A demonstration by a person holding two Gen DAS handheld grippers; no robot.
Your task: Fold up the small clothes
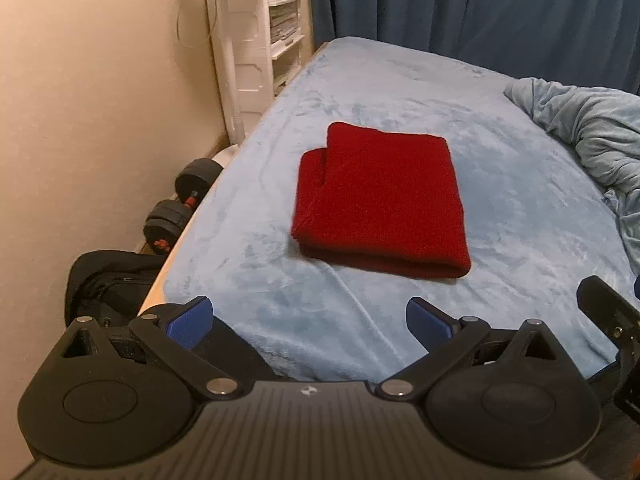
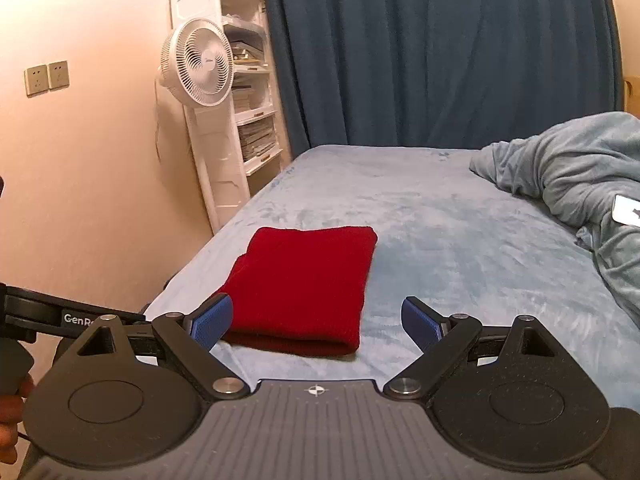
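Folding judged complete or nearly so: red garment (image 1: 380, 200) lying as a compact layered rectangle on blue bed sheet (image 1: 500, 120), ahead of left gripper (image 1: 308, 326) and ahead-left of right gripper (image 2: 316, 322), one far corner offset. Both grippers spread wide, empty, clear of cloth. Beyond: crumpled blanket (image 2: 568, 168) to right, fan (image 2: 198, 68), white shelf (image 2: 248, 120), dark curtain (image 2: 440, 52), dumbbells (image 1: 180, 204) to left.

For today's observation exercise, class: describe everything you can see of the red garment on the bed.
The red garment is a deep red, thick, knit-looking cloth, folded into a neat, roughly rectangular stack of layers. A rounded fold faces the cameras; at the far left corner two layered edges sit slightly offset. It lies flat on the light blue plush bed cover, nearer the bed's left edge, touching only that cover. Both hand-held grippers are open and clear of it. What kind of garment it is cannot be told.
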